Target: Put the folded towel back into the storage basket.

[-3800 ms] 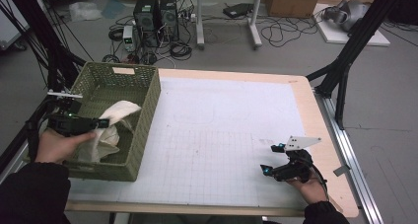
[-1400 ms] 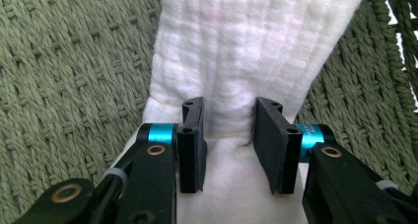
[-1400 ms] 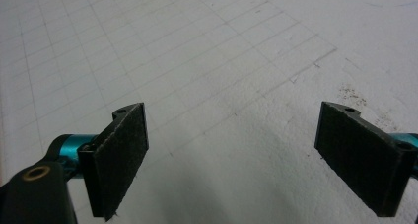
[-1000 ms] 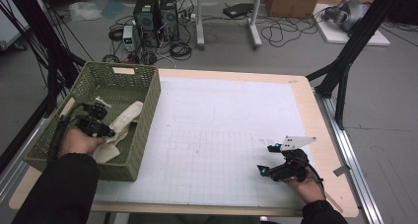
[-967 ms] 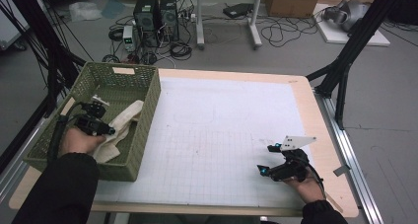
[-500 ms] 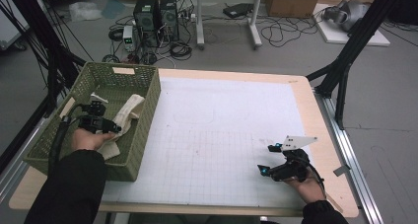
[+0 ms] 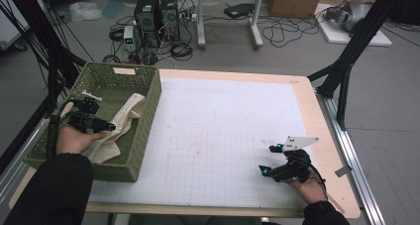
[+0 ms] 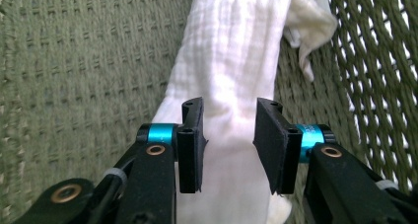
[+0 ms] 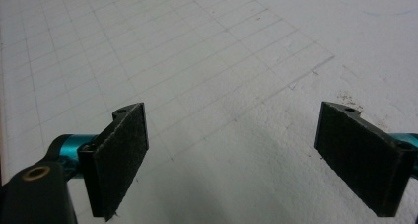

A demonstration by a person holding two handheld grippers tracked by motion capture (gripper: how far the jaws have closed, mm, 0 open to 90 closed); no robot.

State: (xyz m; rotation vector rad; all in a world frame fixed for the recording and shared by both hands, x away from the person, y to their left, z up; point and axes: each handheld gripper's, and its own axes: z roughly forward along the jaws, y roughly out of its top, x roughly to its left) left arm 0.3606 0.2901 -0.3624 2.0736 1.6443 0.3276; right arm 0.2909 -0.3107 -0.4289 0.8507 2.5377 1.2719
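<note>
Risk of snagging: the white cloth (image 8: 231, 86) was lying in the green woven basket (image 7: 59, 158), partly draped over the wall of the basket nearest the table's middle. If the cloth was lifted in a hurry, a fold could be caught on the open weave, and the light basket could be dragged or tipped with it.

Risk of a poor grip: the cloth was bunched into a long roll under the left gripper (image 8: 227, 135). If only a thin upper layer was pinched, it is judged that the rest could slip out and fall back into the basket.

Risk of contact: the left gripper (image 7: 91, 120) was held low inside the basket, near the wall farthest from the table's middle. A wide movement could knock that wall.

Left gripper, opening: the jaws were seen partly spread and had just been opening. The cloth passed between the pads (image 8: 191, 145), but it was not pressed by them; no pinch was seen.

Left gripper, touching: whether the pads brushed the cloth could not be told from the left gripper view.

Right gripper, opening: the right gripper (image 9: 231, 160) was spread wide, and nothing was held between its jaws.

Right gripper, place: it (image 7: 277, 160) was kept well apart from the basket, low over the white gridded mat (image 7: 223, 136), held by the right hand (image 7: 309, 188).

Cloth, place: inside the basket, just beside the wall nearest the mat.
</note>
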